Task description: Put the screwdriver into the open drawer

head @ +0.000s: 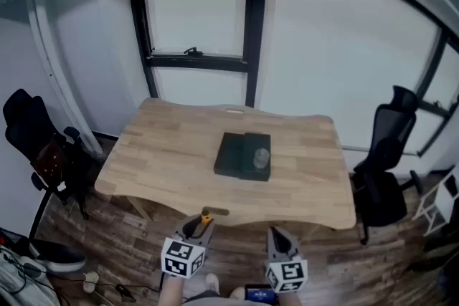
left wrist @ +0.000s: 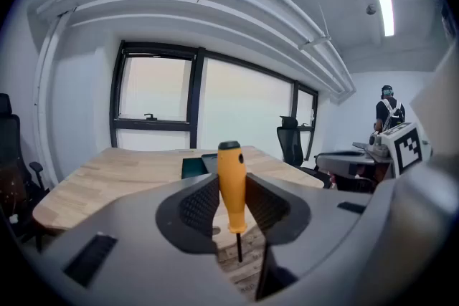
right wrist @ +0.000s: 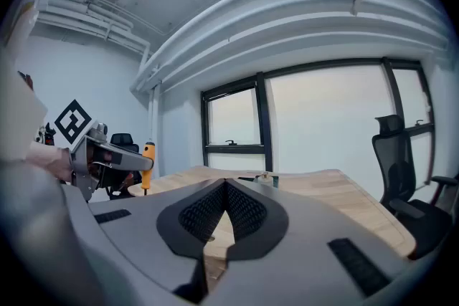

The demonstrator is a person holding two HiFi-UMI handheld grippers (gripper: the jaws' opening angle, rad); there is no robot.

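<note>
At the near edge of the counter [head: 158, 154], the head view shows the left tongs [head: 199, 222] carrying the screwdriver [head: 206, 217]. The dark, box-shaped drawer unit [head: 242, 156] lies ahead and slightly right, at the middle of the pale wood-plank top. The left gripper view has ribbed grey pads clamped on the smooth orange plastic handle, long axis upright, thin dark shaft pointing down. The right gripper view shows the right tongs [right wrist: 224, 190] clenched on nothing, tips meeting; they look about as near the unit.
</note>
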